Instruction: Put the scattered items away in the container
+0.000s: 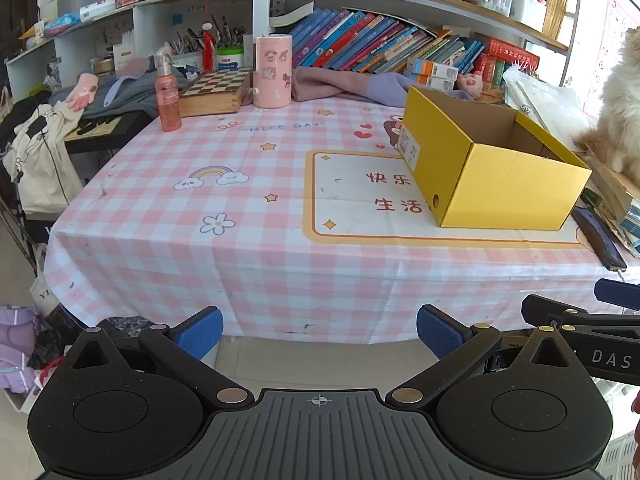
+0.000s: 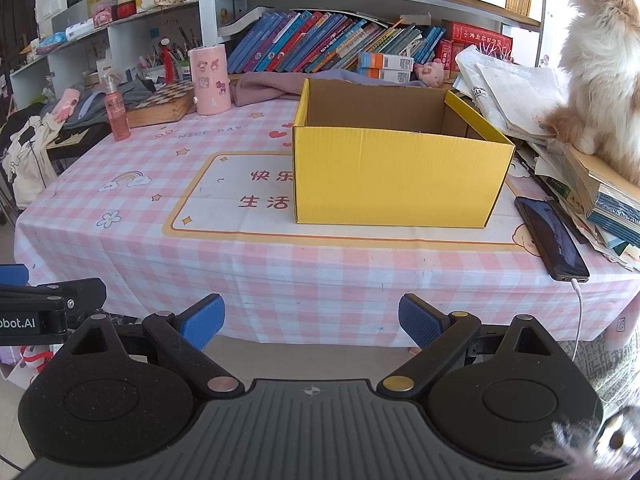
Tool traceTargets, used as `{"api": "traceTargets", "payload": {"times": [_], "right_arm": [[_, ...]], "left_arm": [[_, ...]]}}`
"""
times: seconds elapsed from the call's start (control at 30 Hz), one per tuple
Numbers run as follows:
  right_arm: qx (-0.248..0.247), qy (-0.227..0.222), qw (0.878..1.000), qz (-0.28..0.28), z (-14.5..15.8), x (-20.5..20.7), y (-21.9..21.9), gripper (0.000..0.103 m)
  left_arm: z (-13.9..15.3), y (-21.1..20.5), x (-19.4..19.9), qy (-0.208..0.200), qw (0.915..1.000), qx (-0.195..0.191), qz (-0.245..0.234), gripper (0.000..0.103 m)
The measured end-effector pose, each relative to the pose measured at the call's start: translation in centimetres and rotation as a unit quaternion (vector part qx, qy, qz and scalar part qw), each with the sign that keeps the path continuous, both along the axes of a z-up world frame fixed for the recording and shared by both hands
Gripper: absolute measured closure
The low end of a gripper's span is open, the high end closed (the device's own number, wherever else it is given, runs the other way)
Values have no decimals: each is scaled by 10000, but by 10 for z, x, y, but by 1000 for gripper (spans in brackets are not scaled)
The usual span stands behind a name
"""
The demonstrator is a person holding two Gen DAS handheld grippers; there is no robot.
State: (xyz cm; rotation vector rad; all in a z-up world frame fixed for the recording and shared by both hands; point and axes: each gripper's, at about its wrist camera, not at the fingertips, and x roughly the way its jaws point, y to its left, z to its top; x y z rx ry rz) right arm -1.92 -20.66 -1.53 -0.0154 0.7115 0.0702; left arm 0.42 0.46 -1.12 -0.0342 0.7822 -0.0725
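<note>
Both tongs, left (image 1: 319,330) and right (image 2: 311,320), are held spread apart and empty, short of the table edge. The yellow box (image 2: 396,176) sits ahead, nearer the right tongs, long side facing them; the phone (image 2: 551,236) lies ahead-right.

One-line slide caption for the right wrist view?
Open right gripper held short of the table, facing an open yellow cardboard box on the pink checked tablecloth, phone charging alongside.

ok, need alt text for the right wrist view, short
An open, empty-handed right gripper faces a yellow cardboard box on a pink checked tablecloth. A phone lies right of the box, a fluffy cat sits on stacked books, and a pink bottle stands far left.
</note>
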Motion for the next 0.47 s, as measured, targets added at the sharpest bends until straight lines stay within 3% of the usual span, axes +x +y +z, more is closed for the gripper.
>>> {"api": "traceTargets", "payload": {"times": [0.47], "right_arm": [[-3,19,10000,-3,-2,2,0,8]], "left_arm": [[0,0,2,12,10000,-82,35,0]]}}
